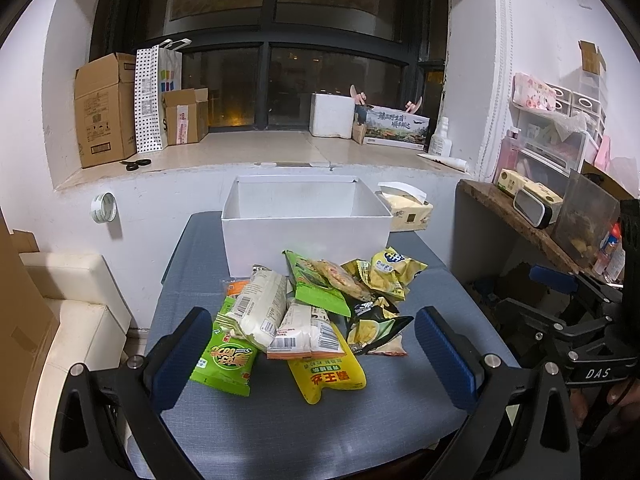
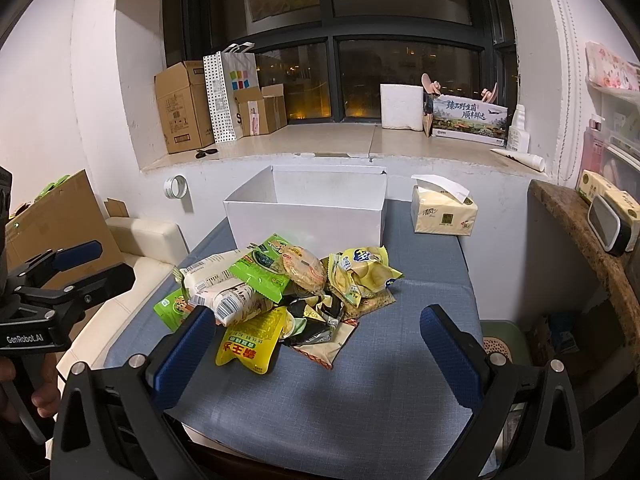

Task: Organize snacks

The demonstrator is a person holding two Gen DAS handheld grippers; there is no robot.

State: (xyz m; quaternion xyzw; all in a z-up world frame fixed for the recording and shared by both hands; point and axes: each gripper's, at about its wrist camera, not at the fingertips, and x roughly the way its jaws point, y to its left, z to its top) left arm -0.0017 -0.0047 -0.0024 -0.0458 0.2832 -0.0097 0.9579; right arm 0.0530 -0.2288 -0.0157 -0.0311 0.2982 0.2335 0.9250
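A heap of snack packets (image 1: 312, 308) (image 2: 280, 292) lies on the blue table (image 1: 320, 420) (image 2: 360, 392): white bags, green bags, a yellow pouch (image 1: 326, 376) (image 2: 250, 340), yellow chip bags (image 1: 390, 270) (image 2: 362, 270) and a dark packet. Behind the heap stands an empty white box (image 1: 306, 240) (image 2: 308, 220). My left gripper (image 1: 314, 350) is open, low over the near side of the heap, its blue pads wide apart and holding nothing. My right gripper (image 2: 318, 348) is open too, above the table's front, just short of the heap.
A tissue pack (image 1: 408, 210) (image 2: 444, 212) sits right of the box. A window sill behind holds cardboard boxes (image 1: 106, 108) (image 2: 184, 106), a paper bag and scissors. A wooden shelf (image 1: 520, 220) with clutter stands at the right, a cream seat (image 1: 72, 308) at the left.
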